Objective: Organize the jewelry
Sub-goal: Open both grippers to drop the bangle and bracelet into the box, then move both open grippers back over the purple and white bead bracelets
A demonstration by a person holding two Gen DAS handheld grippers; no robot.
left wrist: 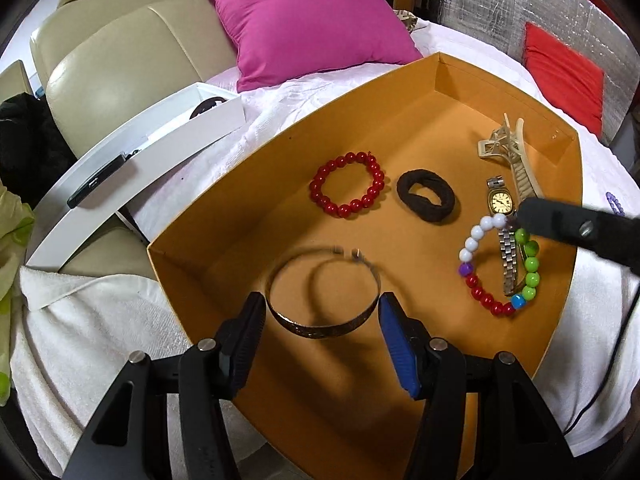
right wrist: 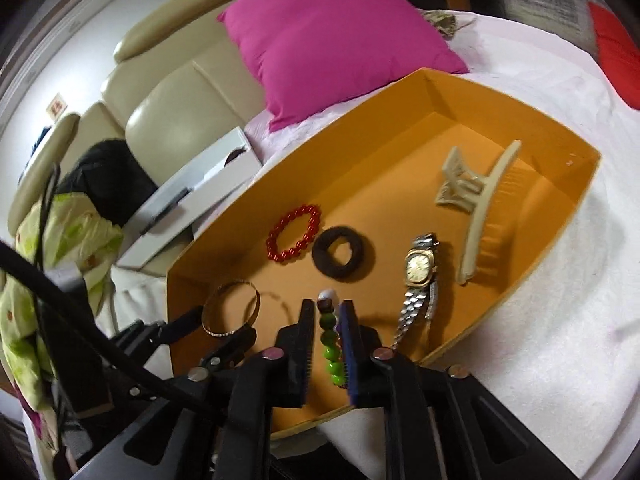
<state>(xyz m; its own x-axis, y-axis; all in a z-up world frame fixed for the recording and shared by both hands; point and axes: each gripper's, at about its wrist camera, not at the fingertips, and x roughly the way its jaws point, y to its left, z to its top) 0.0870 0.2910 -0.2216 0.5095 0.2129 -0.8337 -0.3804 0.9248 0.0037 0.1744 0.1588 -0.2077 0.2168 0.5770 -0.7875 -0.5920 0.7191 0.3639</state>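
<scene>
Wide, shallow orange cardboard box (left wrist: 256, 184) resting on a white bedspread (left wrist: 80, 320), filling the centre of both views.

Left gripper (left wrist: 322, 312) at lower centre of the left wrist view, fingers (left wrist: 248, 336) apart and clamped on the opposite sides of a thin engraved gold metal bangle (left wrist: 320, 328); bangle raised above the box floor, its ring-shaped shadow lying just behind it. Same bangle (right wrist: 230, 312) at lower left of the right wrist view, held between the black tips of the other gripper.

Right gripper (right wrist: 326, 344) at lower centre of its own view, fingers (right wrist: 304, 344) parted, with the green stretch of a multicoloured bead bracelet (right wrist: 334, 354) hanging in the gap; contact between pads and beads cannot be told. In the left wrist view, that bracelet (left wrist: 480, 256) at centre right, white, purple, red, blue and green beads, its lower loop draped over the strap of a gold-faced wristwatch with a steel link band (left wrist: 500, 200), its top end at the black tip entering from the right edge.

Further up on the box floor: a red bead bracelet (left wrist: 347, 189), just right of it a dark brown fabric hair tie (left wrist: 428, 196), and at upper right a cream plastic claw hair clip (left wrist: 508, 152).

Behind the box, a magenta cushion (left wrist: 304, 16); at left, a white open box (left wrist: 208, 112) against a beige leather headboard (left wrist: 120, 60).
</scene>
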